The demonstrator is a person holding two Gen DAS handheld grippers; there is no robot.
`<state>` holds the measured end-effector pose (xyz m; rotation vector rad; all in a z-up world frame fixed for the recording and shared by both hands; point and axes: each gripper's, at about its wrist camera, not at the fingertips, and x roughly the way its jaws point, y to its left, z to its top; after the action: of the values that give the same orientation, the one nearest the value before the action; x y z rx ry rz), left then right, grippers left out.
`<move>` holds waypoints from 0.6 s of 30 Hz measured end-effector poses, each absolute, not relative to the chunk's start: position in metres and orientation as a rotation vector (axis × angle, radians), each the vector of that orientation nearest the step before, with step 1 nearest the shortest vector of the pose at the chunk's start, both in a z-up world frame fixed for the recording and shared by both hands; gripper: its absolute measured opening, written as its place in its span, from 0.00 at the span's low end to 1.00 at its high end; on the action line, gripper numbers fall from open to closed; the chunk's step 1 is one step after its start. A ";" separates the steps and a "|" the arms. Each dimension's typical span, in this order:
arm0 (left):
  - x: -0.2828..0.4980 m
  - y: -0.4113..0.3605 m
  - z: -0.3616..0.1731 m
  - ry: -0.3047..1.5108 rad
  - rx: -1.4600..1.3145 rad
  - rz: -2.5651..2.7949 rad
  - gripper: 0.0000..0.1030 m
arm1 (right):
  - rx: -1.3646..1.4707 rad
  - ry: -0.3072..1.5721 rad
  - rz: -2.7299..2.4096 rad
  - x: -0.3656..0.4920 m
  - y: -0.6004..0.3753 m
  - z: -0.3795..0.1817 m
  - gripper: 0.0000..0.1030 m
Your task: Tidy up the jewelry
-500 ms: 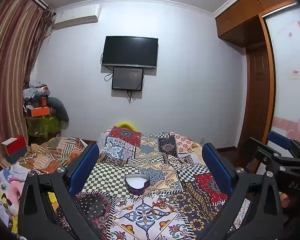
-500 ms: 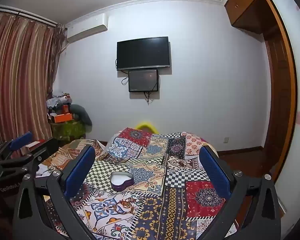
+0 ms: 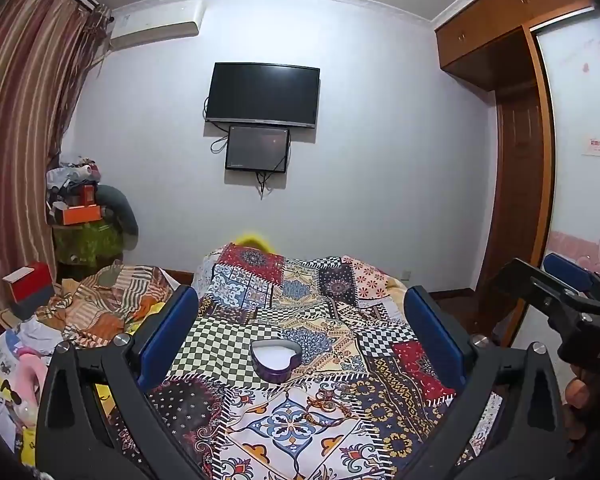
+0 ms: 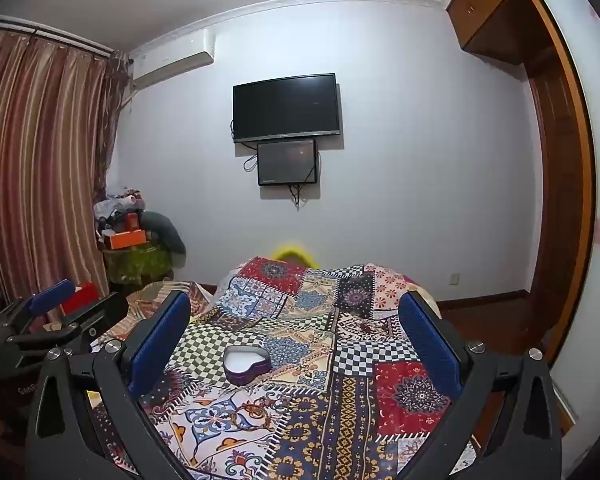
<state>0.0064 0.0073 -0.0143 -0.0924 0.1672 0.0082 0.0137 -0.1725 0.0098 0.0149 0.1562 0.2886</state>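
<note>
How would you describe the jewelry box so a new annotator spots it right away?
Start at the bed under the patchwork quilt that fills the lower half of both views. Near the middle, where the green-and-cream checkered patch ends, sits a small heart-shaped box. It is the only solid object on the quilt: purple walls, no lid on it, plain white inside.

Purple heart-shaped box (image 3: 275, 360), lidless, white inside; flat on patchwork bedspread (image 3: 340, 420)

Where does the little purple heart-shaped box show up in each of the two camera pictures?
Left wrist view: heart-shaped box sits on the quilt, just below centre, between the open blue fingers.
Right wrist view: the box lies left of centre, nearer the left finger.
Shared landmark: the wall-mounted TV.
</note>
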 end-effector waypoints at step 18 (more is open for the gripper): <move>0.005 0.011 -0.015 0.171 -0.097 0.011 1.00 | 0.019 0.155 0.297 0.013 -0.170 0.010 1.00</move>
<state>0.0052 0.0107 -0.0150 -0.0971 0.1709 0.0111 0.0128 -0.1704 0.0104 0.0191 0.1546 0.2967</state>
